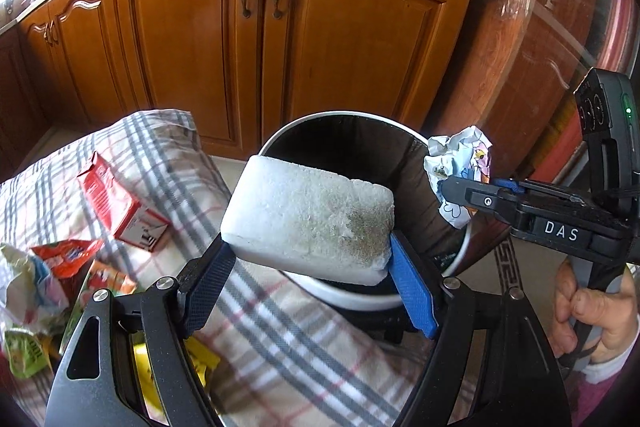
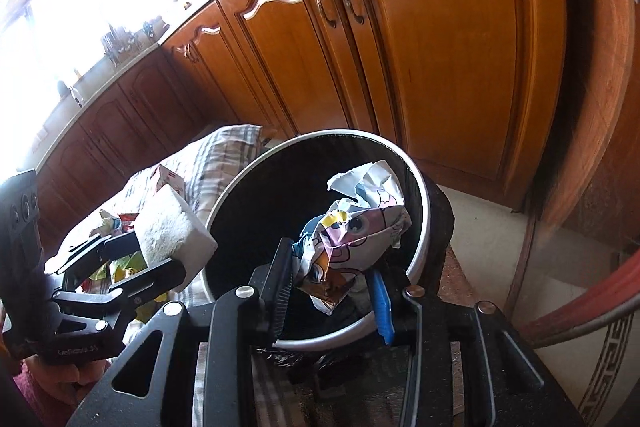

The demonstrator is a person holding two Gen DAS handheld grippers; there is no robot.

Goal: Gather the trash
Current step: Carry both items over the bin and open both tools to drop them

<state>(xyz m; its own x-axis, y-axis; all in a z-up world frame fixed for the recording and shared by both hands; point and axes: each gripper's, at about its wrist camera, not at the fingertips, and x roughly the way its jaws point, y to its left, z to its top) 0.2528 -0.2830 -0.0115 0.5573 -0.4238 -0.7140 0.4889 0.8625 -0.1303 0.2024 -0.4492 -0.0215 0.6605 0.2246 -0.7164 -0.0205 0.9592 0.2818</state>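
Left wrist view, left to right. At 9 o'clock, loose wrappers (image 1: 60, 267) and a red-and-white carton (image 1: 120, 203) lying on a checked cloth (image 1: 280, 339) over the table. At centre, left claw (image 1: 310, 269) spread wide and clamped on a white foam block (image 1: 308, 215), blue pads pressed to both its ends, block tilted and overlapping the near rim of a round black bin (image 1: 340, 117) with a pale rim. At 3 o'clock, right claw (image 1: 444, 187) gripping a crumpled printed wrapper (image 1: 460, 163) just at the bin's right rim; a hand (image 1: 592, 311) on its handle at 4 o'clock.

Right wrist view, left to right. At 9 o'clock, left claw (image 2: 176, 247) with the foam block (image 2: 172, 223), just beside the bin's (image 2: 224, 195) left rim, cloth (image 2: 224, 147) behind. At centre, right claw (image 2: 332, 279) partly closed on the crumpled wrapper (image 2: 356, 231), held above the bin's dark opening. Wooden cabinet doors (image 2: 440, 59) from 12 to 2 o'clock.
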